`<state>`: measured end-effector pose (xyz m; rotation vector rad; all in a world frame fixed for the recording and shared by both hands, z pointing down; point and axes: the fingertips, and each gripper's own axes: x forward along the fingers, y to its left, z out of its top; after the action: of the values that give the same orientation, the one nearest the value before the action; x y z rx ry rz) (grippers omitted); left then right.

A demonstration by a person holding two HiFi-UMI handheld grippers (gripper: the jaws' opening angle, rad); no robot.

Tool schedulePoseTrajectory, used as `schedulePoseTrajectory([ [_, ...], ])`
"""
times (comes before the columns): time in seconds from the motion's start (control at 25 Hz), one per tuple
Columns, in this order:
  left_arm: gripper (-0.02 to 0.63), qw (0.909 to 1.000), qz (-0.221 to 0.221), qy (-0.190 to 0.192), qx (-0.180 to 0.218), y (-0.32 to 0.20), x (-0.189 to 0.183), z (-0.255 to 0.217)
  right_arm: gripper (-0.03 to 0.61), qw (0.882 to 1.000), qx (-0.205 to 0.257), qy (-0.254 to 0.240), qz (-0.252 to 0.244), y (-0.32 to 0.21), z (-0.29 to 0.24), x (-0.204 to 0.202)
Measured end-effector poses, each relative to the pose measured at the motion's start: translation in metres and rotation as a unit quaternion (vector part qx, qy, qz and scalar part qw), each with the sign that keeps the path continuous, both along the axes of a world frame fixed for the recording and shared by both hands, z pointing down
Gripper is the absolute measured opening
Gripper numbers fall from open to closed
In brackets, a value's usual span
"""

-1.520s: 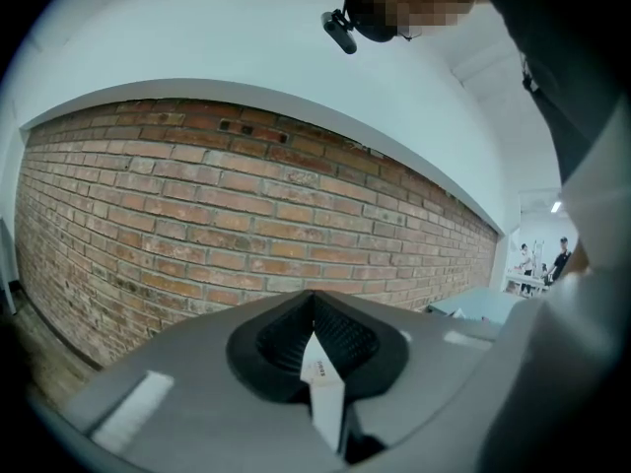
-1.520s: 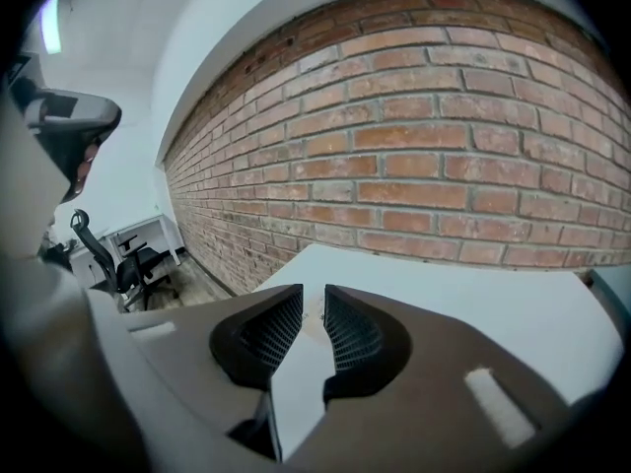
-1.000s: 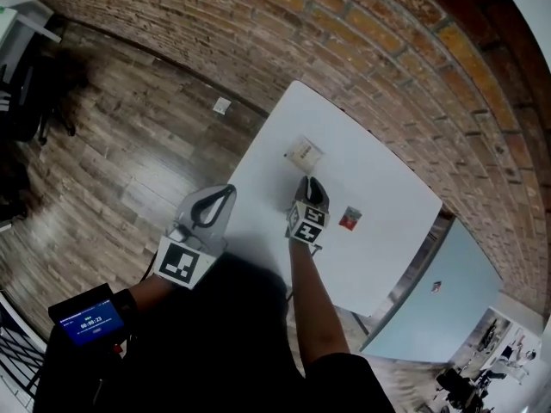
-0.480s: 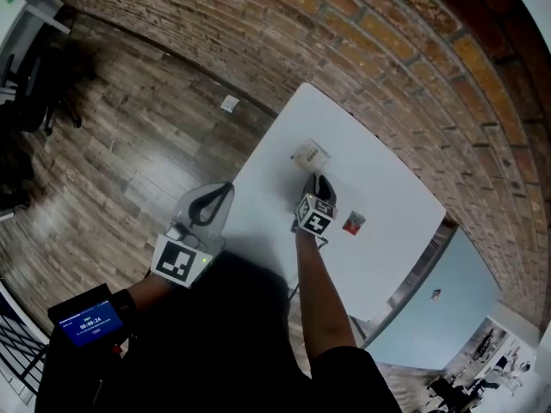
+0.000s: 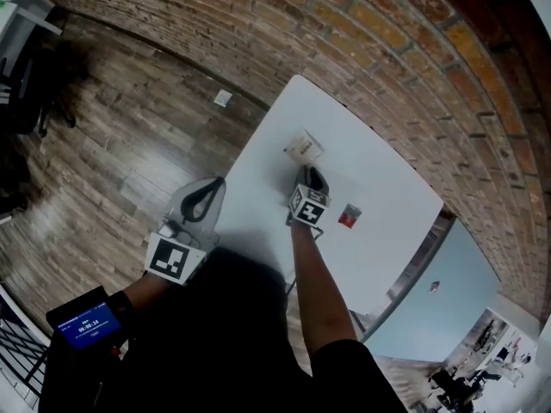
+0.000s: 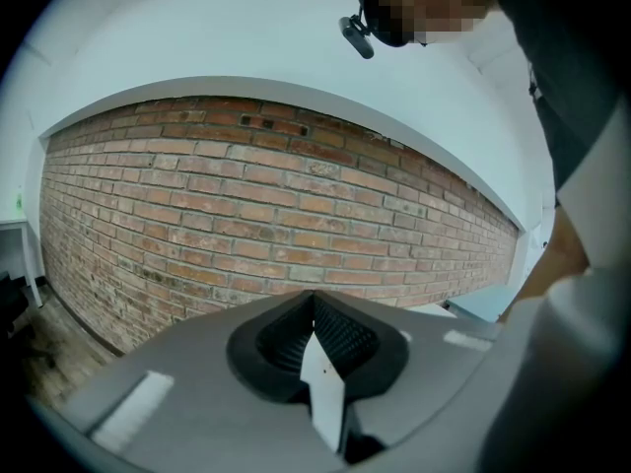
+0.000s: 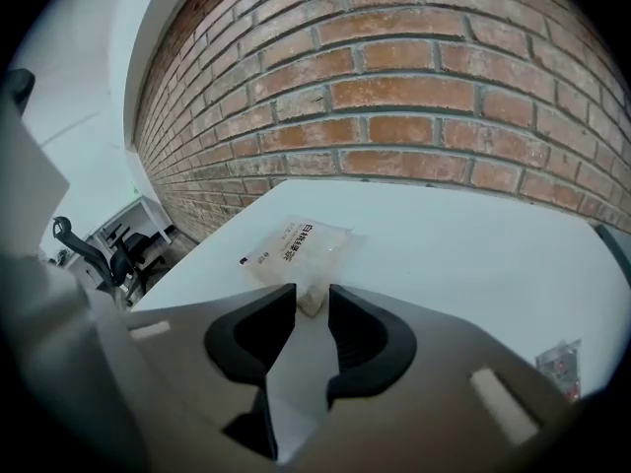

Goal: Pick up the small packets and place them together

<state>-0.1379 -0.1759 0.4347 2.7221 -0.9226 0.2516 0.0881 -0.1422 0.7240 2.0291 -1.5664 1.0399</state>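
Note:
A pale translucent packet (image 5: 303,147) with black print lies near the far edge of the white table (image 5: 383,183). A small red packet (image 5: 349,216) lies apart from it, to the right. My right gripper (image 5: 313,173) points down at the pale packet's near end. In the right gripper view its jaws (image 7: 313,296) stand slightly apart and have just been opening, with the near corner of the pale packet (image 7: 301,249) between the tips, not pinched. The red packet (image 7: 558,362) shows at lower right there. My left gripper (image 5: 221,182) hangs shut and empty off the table's left side.
A brick wall (image 5: 387,50) runs close behind the table. Wooden floor (image 5: 129,144) lies to the left, with a small white plate (image 5: 223,99) on it. A pale blue panel (image 5: 439,291) stands by the table's right corner. Office chairs (image 7: 94,249) are far left.
The right gripper has sunk a little toward the table at the pale packet's near end, and its jaws have parted. The left gripper has stayed where it was.

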Motion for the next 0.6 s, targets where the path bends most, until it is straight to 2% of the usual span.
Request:
schedulePoseTrajectory([
  [0.2,0.000,1.0000,-0.003,0.001,-0.002,0.002,-0.002,0.000,0.101,1.000,0.005,-0.002,-0.013,-0.003,0.002,-0.001],
  [0.6,0.000,0.9999,-0.014,-0.006,-0.001,0.009,-0.009,0.001,0.017,1.000,0.009,0.008,-0.025,0.001,-0.003,0.010],
])
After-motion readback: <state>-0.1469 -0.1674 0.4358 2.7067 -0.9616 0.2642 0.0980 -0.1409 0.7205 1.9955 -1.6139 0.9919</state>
